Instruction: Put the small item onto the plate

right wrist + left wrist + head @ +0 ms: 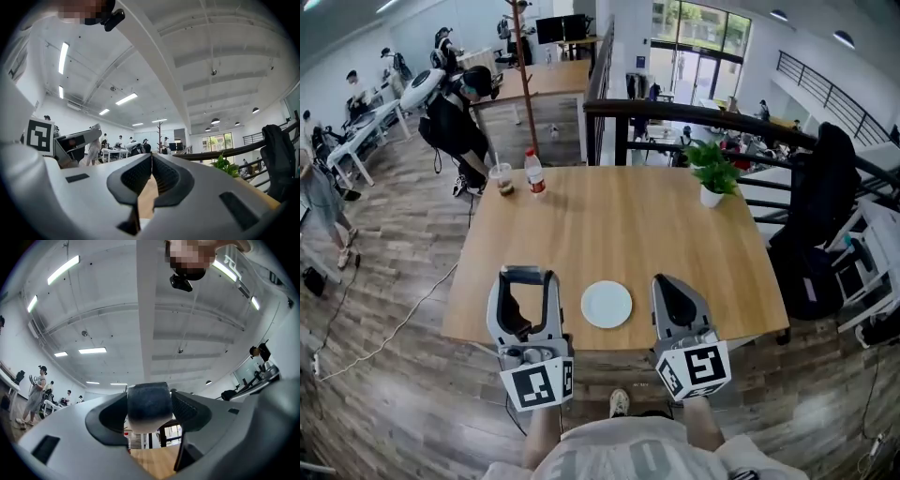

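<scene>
Wood-topped desk (675,234) fills my head view, with the white plate (607,304) lying near its front edge, between my 2 grippers. My left gripper (525,277) sits just left of the plate and is clamped on the small item (149,405), a stubby piece, dark on top and pale underneath, pinched between both jaws. The item is off the plate. My right gripper (673,285) is just right of the plate, its jaws pressed together on nothing. Both gripper views tilt up toward the ceiling. Each gripper's cube carries black-and-white square markers, patterns rather than readable text. At the desk's far left corner stand a plastic cup (501,178) of brown drink with a straw and, just beside it, a bottle (534,172) with a red label, its print too small to read. A potted plant (712,173) in a white pot stands far right.
</scene>
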A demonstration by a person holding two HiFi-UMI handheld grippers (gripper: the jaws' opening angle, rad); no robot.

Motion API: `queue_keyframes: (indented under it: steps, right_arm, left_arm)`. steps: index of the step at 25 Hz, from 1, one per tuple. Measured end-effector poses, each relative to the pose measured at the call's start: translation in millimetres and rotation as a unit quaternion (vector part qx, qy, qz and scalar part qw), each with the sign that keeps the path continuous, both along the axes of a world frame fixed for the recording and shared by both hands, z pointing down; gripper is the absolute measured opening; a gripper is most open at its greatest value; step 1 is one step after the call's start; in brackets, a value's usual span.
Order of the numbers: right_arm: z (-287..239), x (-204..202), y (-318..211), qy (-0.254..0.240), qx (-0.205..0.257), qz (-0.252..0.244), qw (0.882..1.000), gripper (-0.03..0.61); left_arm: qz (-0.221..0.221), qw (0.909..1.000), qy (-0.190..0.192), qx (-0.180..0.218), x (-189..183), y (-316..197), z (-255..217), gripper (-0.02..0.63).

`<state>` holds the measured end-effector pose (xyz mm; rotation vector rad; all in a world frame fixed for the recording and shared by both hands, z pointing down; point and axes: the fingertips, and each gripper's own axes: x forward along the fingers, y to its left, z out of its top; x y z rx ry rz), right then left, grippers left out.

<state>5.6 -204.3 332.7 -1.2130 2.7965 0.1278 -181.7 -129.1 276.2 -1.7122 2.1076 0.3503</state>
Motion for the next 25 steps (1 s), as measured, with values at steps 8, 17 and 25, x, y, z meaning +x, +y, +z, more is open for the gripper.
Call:
queue_keyframes:
  steps: [8,17,25]
  right_arm:
    - [-3,-11,-67,0.001,0.002,-0.023,1.0,0.018]
    - [2,-16,-93,-0.012,-0.014,-0.021,1.0,0.018]
    - [-19,-17,-100,-0.004,0.006,-0.001,1.0,0.018]
  left_arm:
    - [-0.018,0.9998,0.001,-0.002,-8,-68,-4,0.298]
    - [0.006,0.9998,-0.006,-0.019,-2,-102,-5,0.298]
    - [0.045,0.9988,-0.009,-0.017,2,-128,-20,0.298]
